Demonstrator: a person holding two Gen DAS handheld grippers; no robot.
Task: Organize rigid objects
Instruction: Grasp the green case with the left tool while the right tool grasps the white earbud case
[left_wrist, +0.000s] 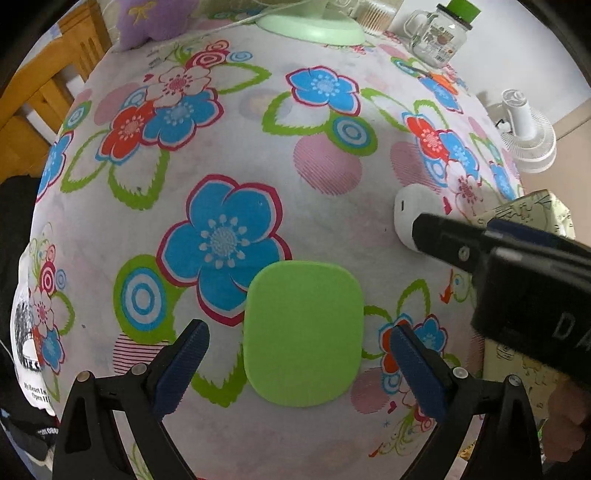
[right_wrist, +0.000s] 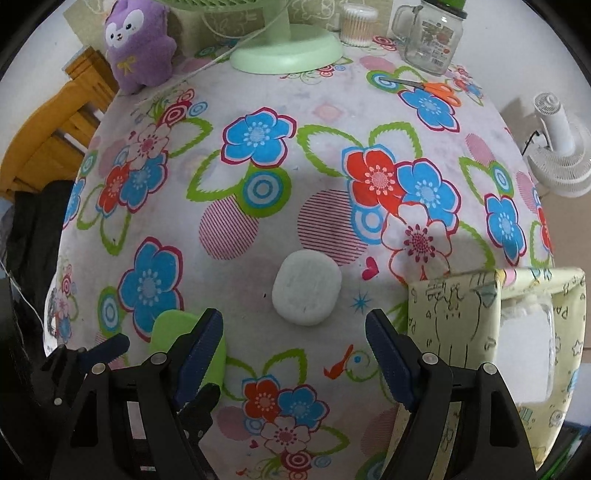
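Observation:
A flat green rounded-square pad (left_wrist: 303, 332) lies on the floral tablecloth (left_wrist: 258, 166). My left gripper (left_wrist: 301, 365) points down over it, open. Its blue fingers stand on either side of the pad with a gap on each side. A white oval block (right_wrist: 306, 288) lies on the cloth just ahead of my right gripper (right_wrist: 295, 347), which is open with nothing touching its pads. In the left wrist view the white block (left_wrist: 404, 206) is partly covered by a right gripper finger. In the right wrist view the green pad (right_wrist: 166, 328) shows beside that gripper's left finger.
A paper-covered box (right_wrist: 480, 314) stands at the table's right edge, close to my right gripper. At the back are a green fan base (right_wrist: 284, 51), a glass jar mug (right_wrist: 428, 37), orange scissors (right_wrist: 439, 90) and a purple plush (right_wrist: 138, 44). A wooden chair (right_wrist: 48, 129) stands left.

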